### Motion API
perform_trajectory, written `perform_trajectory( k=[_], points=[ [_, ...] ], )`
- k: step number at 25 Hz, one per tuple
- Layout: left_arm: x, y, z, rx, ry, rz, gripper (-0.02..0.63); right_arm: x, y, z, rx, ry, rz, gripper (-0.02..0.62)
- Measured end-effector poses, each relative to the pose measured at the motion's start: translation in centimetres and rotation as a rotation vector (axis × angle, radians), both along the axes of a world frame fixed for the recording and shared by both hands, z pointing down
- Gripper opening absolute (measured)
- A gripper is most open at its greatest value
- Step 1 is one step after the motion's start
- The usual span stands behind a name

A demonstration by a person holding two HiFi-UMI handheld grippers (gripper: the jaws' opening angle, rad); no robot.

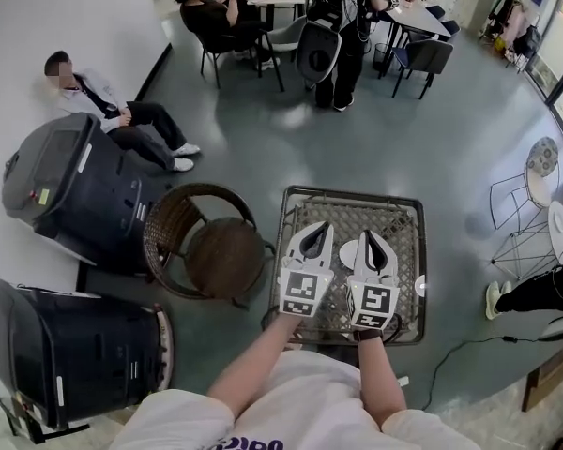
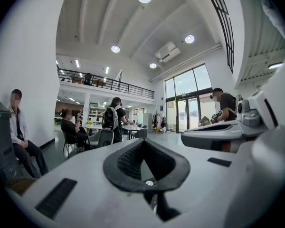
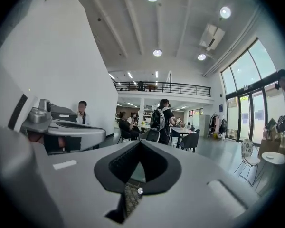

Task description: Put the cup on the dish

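Hovering over the bench [image 1: 357,200], my left gripper [image 1: 315,228] and right gripper [image 1: 369,239] were both closed and empty. Couldn't spot the cup or dish anywhere, so I figured looking around first was smartest.

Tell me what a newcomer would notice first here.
The left hand-held gripper and right hand-held gripper hover side by side, both shut and empty, over a square wicker table at centre. Left of it stand a round wicker chair and two bulky dark machines; a person sits on the floor by the wall.
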State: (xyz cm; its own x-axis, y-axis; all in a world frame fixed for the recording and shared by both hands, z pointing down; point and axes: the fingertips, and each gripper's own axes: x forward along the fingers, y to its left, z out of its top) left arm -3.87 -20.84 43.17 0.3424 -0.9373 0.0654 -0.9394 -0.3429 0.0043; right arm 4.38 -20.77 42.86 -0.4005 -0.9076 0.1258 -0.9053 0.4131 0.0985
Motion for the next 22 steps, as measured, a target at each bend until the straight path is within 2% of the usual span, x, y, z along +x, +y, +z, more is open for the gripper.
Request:
perform_trajectory(
  k=[4,11,22],
  points=[
    [0.2,0.3,-2.0,0.036,0.004,0.023,0.003,1.0,0.1,-1.0,0.005,-0.027,0.031,-0.002],
    [-0.5,1.8,0.2,-0.012,0.009,0.019,0.003,-0.7,1.3,-0.4,-0.001,-0.009,0.008,-0.002],
    [-1.4,3.1,0.1,-0.01,0.024,0.003,0.003,-1.6,2.6,-0.3,-0.011,0.009,-0.016,-0.002]
  ],
)
